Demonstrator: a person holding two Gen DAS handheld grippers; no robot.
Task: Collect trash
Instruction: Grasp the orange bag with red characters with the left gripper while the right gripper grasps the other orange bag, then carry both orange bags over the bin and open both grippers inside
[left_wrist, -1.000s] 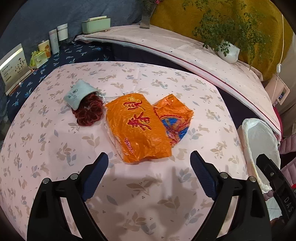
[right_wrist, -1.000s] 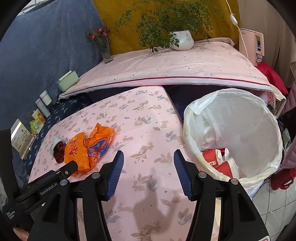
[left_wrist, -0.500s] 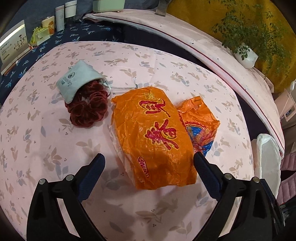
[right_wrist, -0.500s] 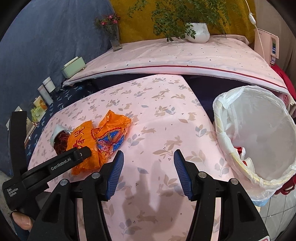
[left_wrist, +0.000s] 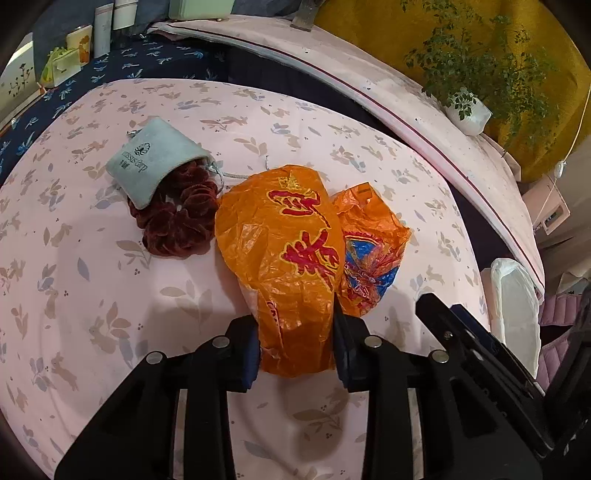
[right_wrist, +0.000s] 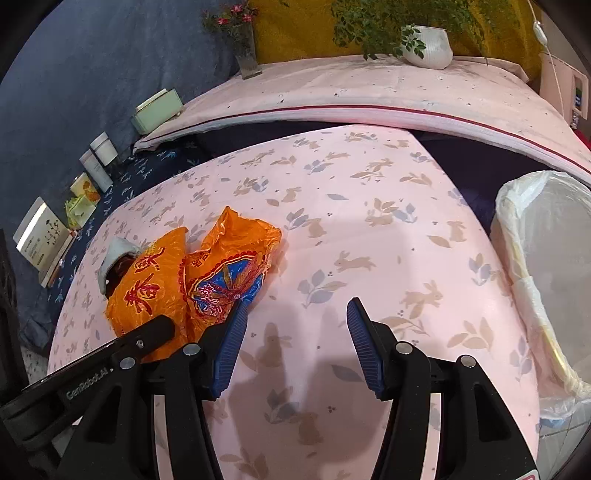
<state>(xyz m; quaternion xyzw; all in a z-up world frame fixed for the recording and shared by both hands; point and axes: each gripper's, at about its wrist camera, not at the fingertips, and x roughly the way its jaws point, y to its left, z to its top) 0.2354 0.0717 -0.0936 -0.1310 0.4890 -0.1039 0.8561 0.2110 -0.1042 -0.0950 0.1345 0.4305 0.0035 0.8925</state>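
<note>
The jaws of the left gripper (left_wrist: 297, 347), spread wide a moment ago, are being closed on the near end of the large orange bag (left_wrist: 284, 258) lying on the counter (left_wrist: 110, 295), so lifting seems next, while the right gripper (right_wrist: 295, 347) is held half spread and empty.

The left gripper (left_wrist: 297, 345), black with blue pads, tilts downward, its jaws closing on something between them. The matching right gripper (right_wrist: 295, 345) hangs half-open, empty.
</note>
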